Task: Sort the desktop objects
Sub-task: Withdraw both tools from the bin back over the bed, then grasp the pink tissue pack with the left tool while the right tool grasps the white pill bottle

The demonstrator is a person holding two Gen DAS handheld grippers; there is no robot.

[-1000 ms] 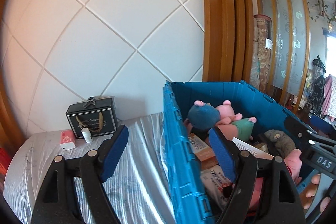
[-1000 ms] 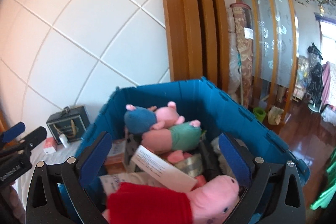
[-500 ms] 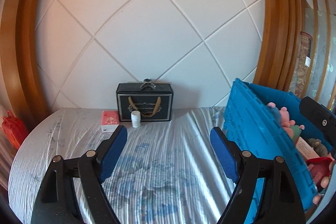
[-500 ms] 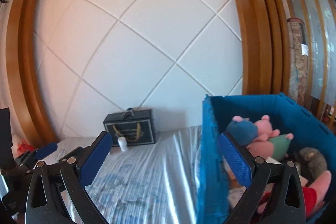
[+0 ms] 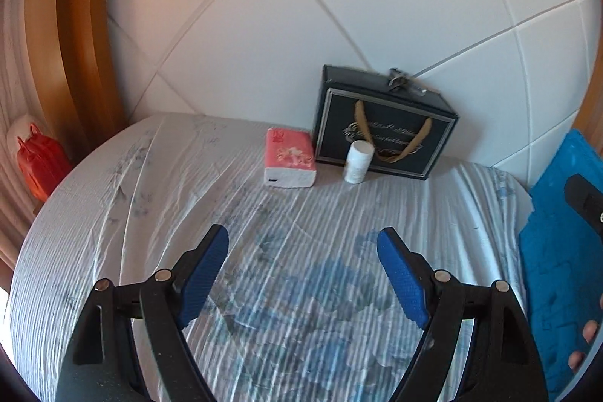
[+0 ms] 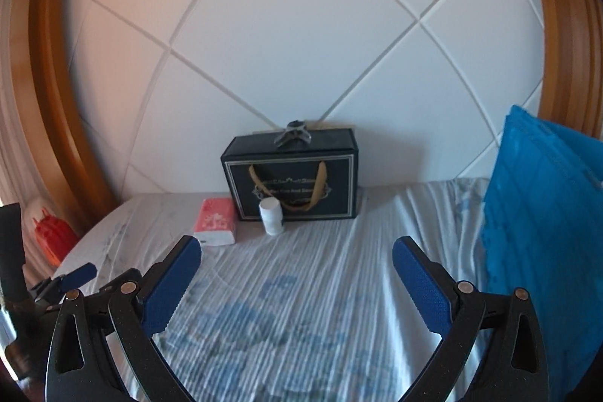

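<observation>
Blue-padded and spread wide with nothing between the pads, the left gripper [image 5: 302,274] and the right gripper [image 6: 296,283] both hung over the striped cloth [image 5: 286,251] and pointed toward the far wall. The things to be sorted sat well ahead of both tools: a white bottle [image 5: 358,162] stood upright, touching or just in front of the dark gift box [image 5: 380,130], and a pink tissue pack [image 5: 289,158] lay flat just to the bottle's left. In the left wrist view the bottle sat slightly right of the line between the pads; in the right wrist view [image 6: 272,215] it sat slightly left of centre, so it lay roughly between the two tools. Neither looked clearly nearer. The blue crate [image 6: 542,213] stood at the right edge, beside the right gripper, which probably suited that hand for the carry. With its long axis vertical, the bottle would call for a level approach, pads closing on its sides.
</observation>
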